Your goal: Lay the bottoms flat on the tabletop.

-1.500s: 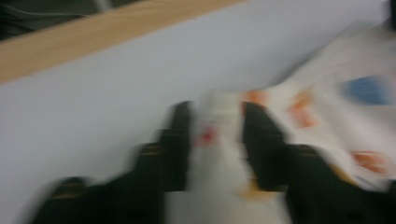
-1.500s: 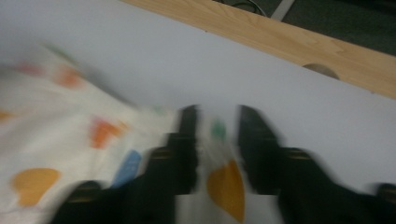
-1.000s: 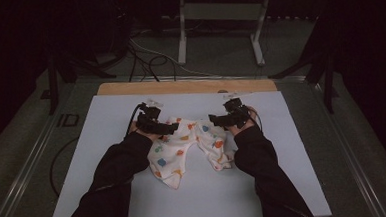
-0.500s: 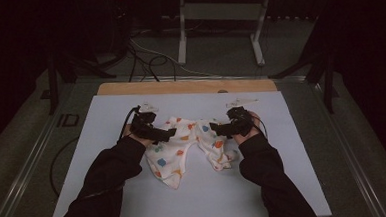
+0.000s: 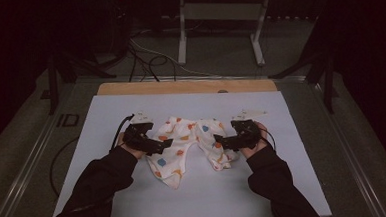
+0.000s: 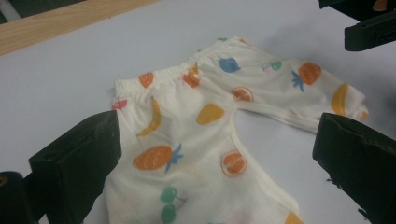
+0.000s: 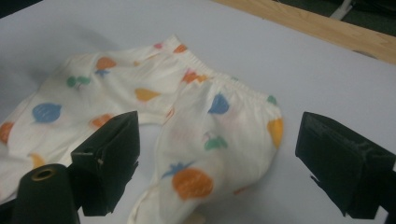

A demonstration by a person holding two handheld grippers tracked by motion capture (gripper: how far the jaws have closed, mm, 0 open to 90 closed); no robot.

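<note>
Trousers (image 5: 190,141) with a fruit print lie flat on the white sheet (image 5: 285,184), waistband toward the far edge. Your left gripper (image 5: 164,145) has just been opening; its jaws stand spread, nothing pinched. Your right gripper (image 5: 222,141) is spread too, empty.

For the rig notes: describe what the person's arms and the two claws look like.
Both arms wear long dark sleeves. The left claw and right claw are black, blocky tools, each topped by a pale three-cornered plate. A thin black cable loops off the left one. Seen up close, the jaws are chunky, matte black blocks with square ends.
</note>
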